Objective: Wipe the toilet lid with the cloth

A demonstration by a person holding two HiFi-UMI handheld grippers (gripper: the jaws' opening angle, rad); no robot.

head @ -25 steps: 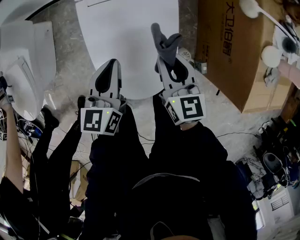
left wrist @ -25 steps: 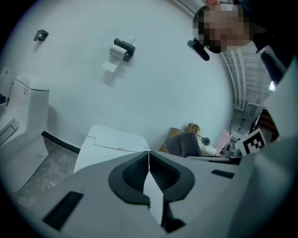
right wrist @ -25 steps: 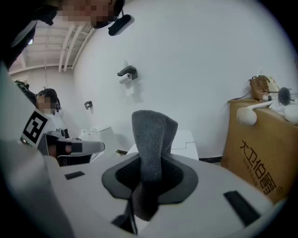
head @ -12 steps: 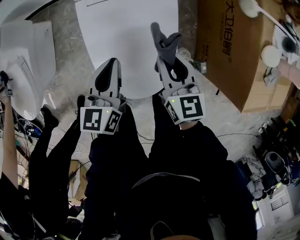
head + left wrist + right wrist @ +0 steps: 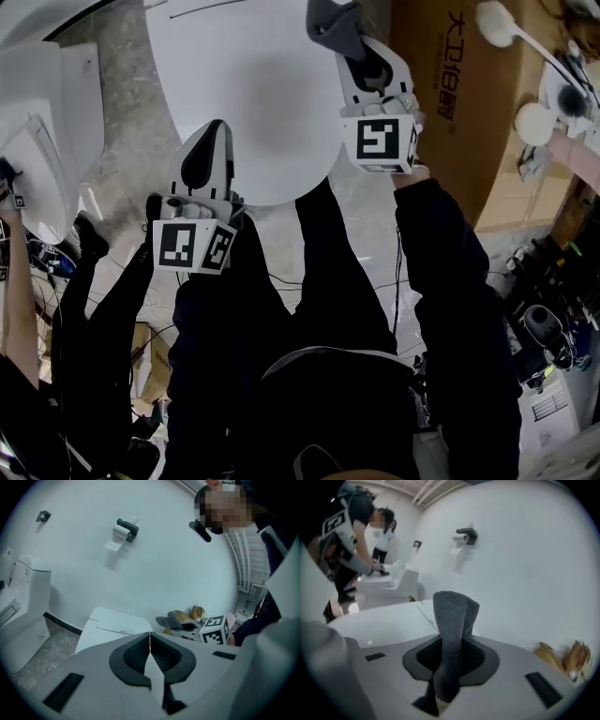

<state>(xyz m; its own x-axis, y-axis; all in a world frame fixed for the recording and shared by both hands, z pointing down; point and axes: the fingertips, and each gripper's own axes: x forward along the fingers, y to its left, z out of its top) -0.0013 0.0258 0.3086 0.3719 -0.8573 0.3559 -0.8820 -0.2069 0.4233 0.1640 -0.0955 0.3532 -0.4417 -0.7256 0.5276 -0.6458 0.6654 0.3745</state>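
The white toilet lid (image 5: 244, 84) is closed and fills the upper middle of the head view. My right gripper (image 5: 345, 45) is shut on a grey cloth (image 5: 330, 21), which it holds above the lid's far right edge. In the right gripper view the cloth (image 5: 452, 620) stands up out of the jaws, with the lid (image 5: 384, 620) below and to the left. My left gripper (image 5: 212, 131) hangs over the lid's near left rim, shut and empty. The left gripper view shows its jaws pressed together (image 5: 150, 641), with the lid (image 5: 112, 625) beyond them.
A large cardboard box (image 5: 469, 94) stands right of the toilet. A second toilet (image 5: 47, 122) is at the left, with another person bent over it (image 5: 351, 536). A toilet-paper holder (image 5: 125, 529) hangs on the wall behind. Cables lie on the floor at the left (image 5: 47, 258).
My right gripper has moved forward with the cloth, from the lid's near edge to its far right side. The left gripper has barely shifted.
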